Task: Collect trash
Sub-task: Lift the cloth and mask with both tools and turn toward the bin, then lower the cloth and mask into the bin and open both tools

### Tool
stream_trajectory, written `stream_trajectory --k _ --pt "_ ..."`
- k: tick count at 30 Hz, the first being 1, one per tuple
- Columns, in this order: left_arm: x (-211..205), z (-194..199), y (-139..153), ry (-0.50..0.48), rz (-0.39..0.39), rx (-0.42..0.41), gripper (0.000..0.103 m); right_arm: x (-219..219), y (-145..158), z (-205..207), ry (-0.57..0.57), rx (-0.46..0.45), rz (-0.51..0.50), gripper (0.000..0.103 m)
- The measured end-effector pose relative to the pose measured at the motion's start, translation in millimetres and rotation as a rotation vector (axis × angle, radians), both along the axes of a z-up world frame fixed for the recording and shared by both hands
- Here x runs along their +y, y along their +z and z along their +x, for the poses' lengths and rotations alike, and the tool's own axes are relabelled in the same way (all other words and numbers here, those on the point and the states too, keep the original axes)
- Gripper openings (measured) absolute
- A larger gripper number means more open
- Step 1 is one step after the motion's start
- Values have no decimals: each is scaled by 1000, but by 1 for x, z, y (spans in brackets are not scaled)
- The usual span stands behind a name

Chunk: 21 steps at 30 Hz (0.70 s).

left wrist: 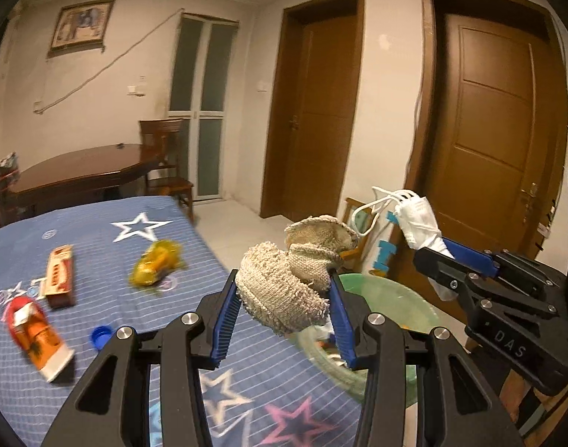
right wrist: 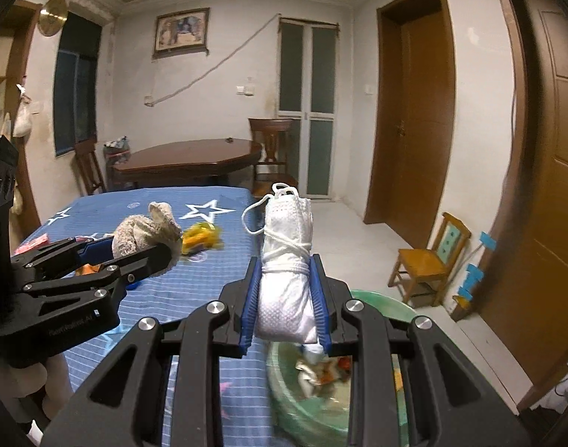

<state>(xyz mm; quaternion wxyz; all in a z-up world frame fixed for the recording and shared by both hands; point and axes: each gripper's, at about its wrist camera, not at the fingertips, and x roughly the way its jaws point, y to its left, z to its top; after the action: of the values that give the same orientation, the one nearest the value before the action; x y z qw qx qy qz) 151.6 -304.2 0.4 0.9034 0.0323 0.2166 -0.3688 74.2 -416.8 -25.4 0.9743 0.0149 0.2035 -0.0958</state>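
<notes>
**Carrying a sock and a mask toward the green basin**

Lying on the blue star-patterned tablecloth (left wrist: 97, 231), left of the green basin (left wrist: 395, 298), are a yellow wrapper (left wrist: 155, 262), a long red-and-white box (left wrist: 60, 275), an orange tube (left wrist: 36, 335) and a blue bottle cap (left wrist: 101, 336). Nothing sits between the grippers and the basin. The basin stands just past the cloth's right edge, with scraps of trash (right wrist: 321, 368) already inside. Beyond the basin, a small wooden chair (right wrist: 427, 260) stands by a brown door (left wrist: 496, 130); a dark round table (right wrist: 187, 158) stands farther back.

The left gripper (left wrist: 284, 290) is clenched on a bunched beige sock (left wrist: 284, 287), held over the basin's near-left rim. The right gripper (right wrist: 285, 298) is clenched on a rolled white face mask (right wrist: 287, 279), bound with its own ear loops, above the basin's near side. Both grippers tilt slightly downward, side by side, with the right one just right of the left.
</notes>
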Motion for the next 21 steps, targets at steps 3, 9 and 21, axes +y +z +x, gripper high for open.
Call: stream_trajectory --k 3,9,21 --pt "-21 3 -3 -29 9 8 47 -18 -5 -2 -29 17 14 25" --pt "-66 9 -16 -89 34 44 47 -46 -16 -4 -73 58 46 25" --pt "-132 35 -60 -153 101 138 47 -96 -54 8 -104 195 161 25"
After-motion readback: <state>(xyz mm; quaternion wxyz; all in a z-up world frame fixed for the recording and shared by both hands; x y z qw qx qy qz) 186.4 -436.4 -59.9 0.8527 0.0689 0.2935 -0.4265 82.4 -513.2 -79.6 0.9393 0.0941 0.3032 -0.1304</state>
